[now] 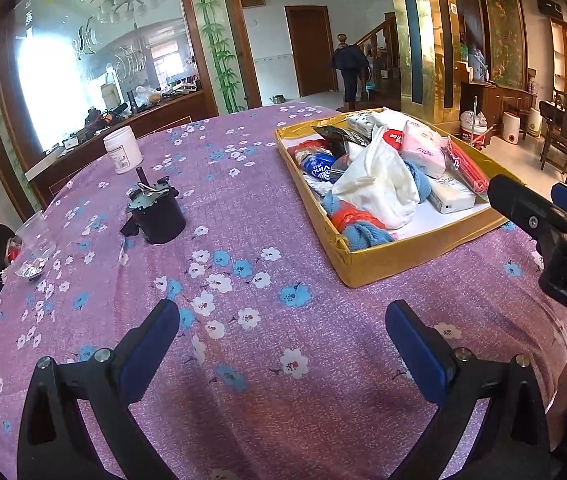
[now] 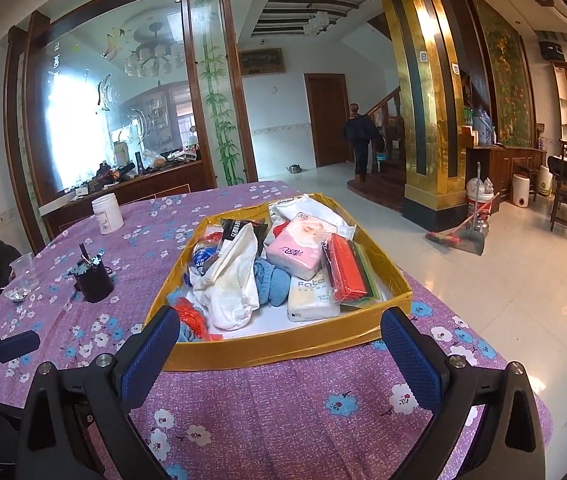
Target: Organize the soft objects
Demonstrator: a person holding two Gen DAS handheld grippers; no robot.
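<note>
Left wrist view sits low over the surface [image 1: 243,208], facing forward across the purple flowered cloth, with the gold tray [image 1: 395,260] off to its right and the right gripper [image 1: 543,208] entering at its right edge. Right wrist view is further right, faces the same way and looks nearly straight into the gold tray [image 2: 275,350], which is close ahead, with the left gripper [image 2: 7,346] at its left edge. Both views share the tray, the white jar [image 1: 122,149] [image 2: 107,213], the black pot [image 1: 159,216] [image 2: 93,278] and the room behind.
</note>
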